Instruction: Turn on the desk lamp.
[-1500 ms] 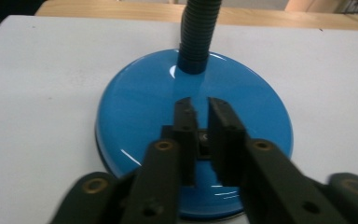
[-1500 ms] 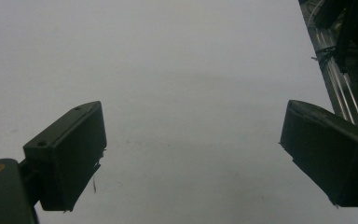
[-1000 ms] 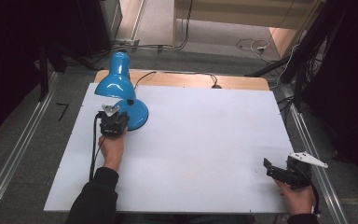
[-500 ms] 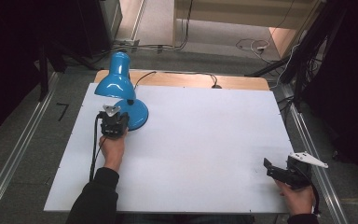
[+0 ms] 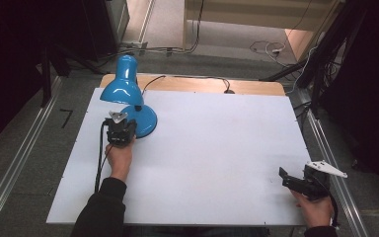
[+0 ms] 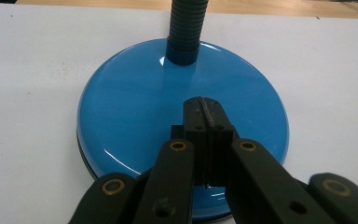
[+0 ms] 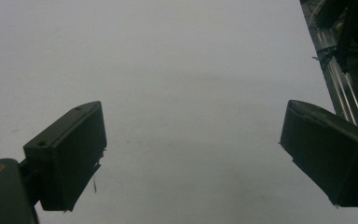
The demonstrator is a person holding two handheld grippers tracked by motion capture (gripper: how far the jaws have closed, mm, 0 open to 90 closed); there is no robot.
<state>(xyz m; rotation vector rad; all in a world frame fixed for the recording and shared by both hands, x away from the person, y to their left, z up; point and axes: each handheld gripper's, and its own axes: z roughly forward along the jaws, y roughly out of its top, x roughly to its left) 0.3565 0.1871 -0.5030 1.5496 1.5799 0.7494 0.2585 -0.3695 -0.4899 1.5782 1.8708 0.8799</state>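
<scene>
At the table's far left corner, the left gripper [image 6: 204, 108], jaws pressed together, bears on the blue lamp's base [image 6: 135, 107]; a steady, square press suits this. The right gripper [image 7: 191, 154] waits spread wide over the white table [image 5: 217, 143]

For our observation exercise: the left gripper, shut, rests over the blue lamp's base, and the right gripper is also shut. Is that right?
Not quite. The left gripper is shut over the blue lamp's base, but the right gripper is open, its jaws wide apart over the bare white table, as the right gripper view shows.
</scene>
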